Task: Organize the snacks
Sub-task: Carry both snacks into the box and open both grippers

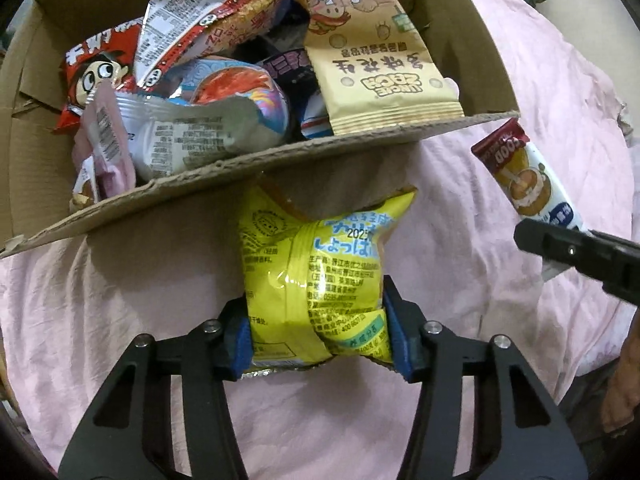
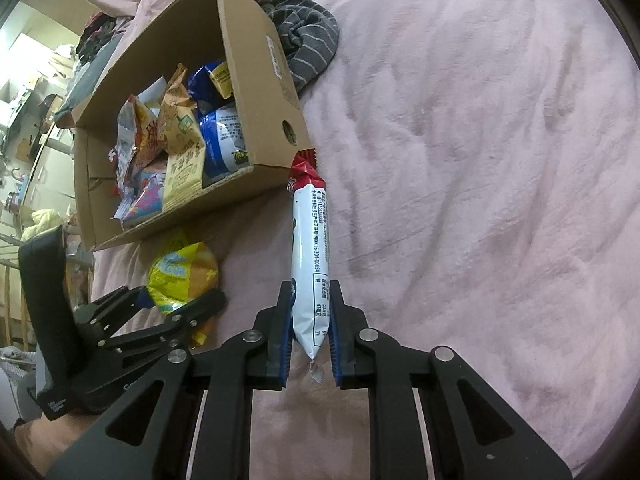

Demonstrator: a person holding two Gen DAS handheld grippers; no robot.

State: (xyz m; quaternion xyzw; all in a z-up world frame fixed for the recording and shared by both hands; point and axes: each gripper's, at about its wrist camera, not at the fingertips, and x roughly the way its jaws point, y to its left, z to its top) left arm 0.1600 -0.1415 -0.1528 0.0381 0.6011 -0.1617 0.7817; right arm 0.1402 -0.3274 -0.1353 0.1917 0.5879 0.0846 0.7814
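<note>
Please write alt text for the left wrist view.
The left gripper squeezes a yellow snack bag on pink bedding, just outside a cardboard box crammed with snack packets. At right, a long white-and-red packet sticks up.

Left gripper [image 1: 318, 330] clamps yellow snack bag [image 1: 316, 276] over pink sheet [image 1: 120, 300], just outside cardboard box [image 1: 276, 152] full of snack packets; bag apparently touching box wall.

Dim, flat indoor light; glare on foil packets [image 1: 188, 12]; strong fisheye warp, dark vignette at edges.
</note>
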